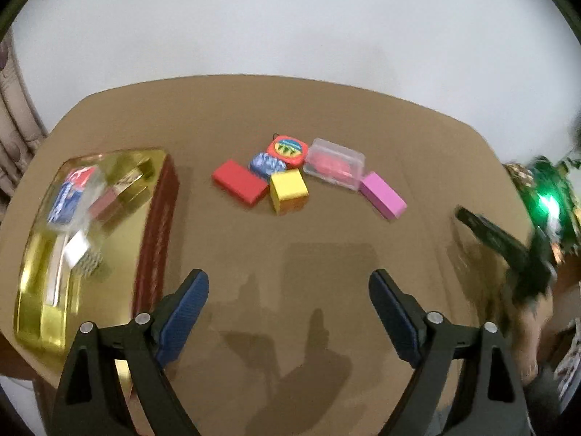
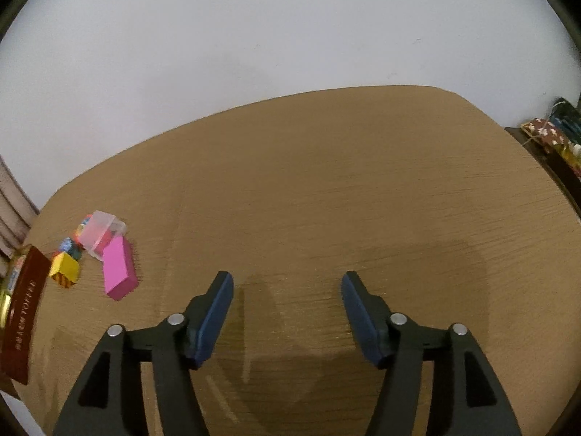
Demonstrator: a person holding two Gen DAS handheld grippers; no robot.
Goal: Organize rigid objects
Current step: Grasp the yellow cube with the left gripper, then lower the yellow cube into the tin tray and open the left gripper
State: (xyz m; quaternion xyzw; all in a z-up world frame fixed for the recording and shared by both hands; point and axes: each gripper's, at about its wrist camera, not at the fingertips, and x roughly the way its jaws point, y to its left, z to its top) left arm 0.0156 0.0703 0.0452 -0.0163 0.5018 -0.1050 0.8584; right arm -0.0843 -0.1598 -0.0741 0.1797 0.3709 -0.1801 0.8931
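Observation:
A gold tin box with dark red sides sits at the table's left and holds several items. Near the table's middle lie a red block, a yellow cube, a blue patterned piece, a round red toy, a clear plastic case and a pink block. My left gripper is open and empty, hovering in front of them. My right gripper is open and empty over bare table, with the pink block and the cluster far to its left.
The other gripper and the hand holding it show blurred at the right edge of the left wrist view. The wooden table ends at a white wall. A dark shelf with oddments stands off the table's right side.

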